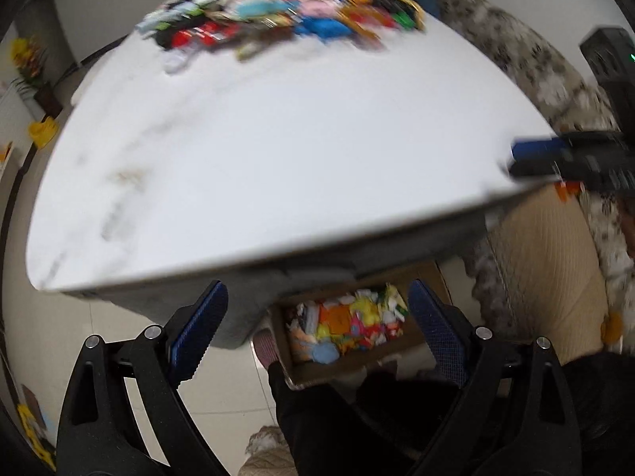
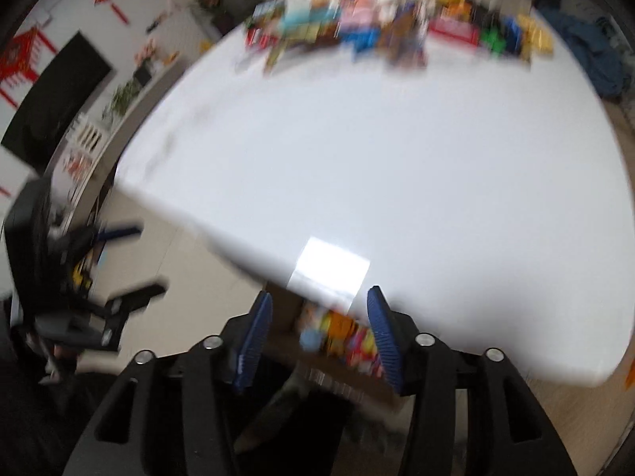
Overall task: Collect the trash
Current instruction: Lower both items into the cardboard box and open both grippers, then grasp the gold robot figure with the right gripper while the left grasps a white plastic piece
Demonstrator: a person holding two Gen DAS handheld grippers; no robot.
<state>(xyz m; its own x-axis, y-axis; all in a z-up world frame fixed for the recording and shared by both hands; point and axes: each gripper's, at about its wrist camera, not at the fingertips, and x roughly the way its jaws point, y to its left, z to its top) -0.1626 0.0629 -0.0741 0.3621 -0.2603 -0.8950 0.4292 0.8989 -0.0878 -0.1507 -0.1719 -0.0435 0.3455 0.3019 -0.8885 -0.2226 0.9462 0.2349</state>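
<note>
Below the near table edge, low centre of both views, sits the box (image 1: pixel 349 333) of collected trash, open top up, packed with bright scraps. Your left gripper (image 1: pixel 317 317) hangs right over it, jaws spread wide, nothing between them; the box shows in the gap. Your right gripper (image 2: pixel 319 333) also points down toward the box (image 2: pixel 341 341), jaws about half apart and empty. A pale square (image 2: pixel 329 269) shows just above its tips at the table edge; blur hides whether it is paper or glare.

Remaining trash: a pile (image 1: pixel 285 16) strung along the far edge of the table (image 1: pixel 278 150), top of the left view, well apart from both grippers. Same pile (image 2: pixel 397 27) fills the top centre of the right view. Its long axis runs left to right across the frame, so each hand has a share straight ahead.

Judgement: both drops look done; your next reach goes up-frame, across the bare tabletop. Neither hand looks clearly nearer. Your right gripper (image 1: pixel 571 160) pokes in at the right edge of the left view, over the table corner.
</note>
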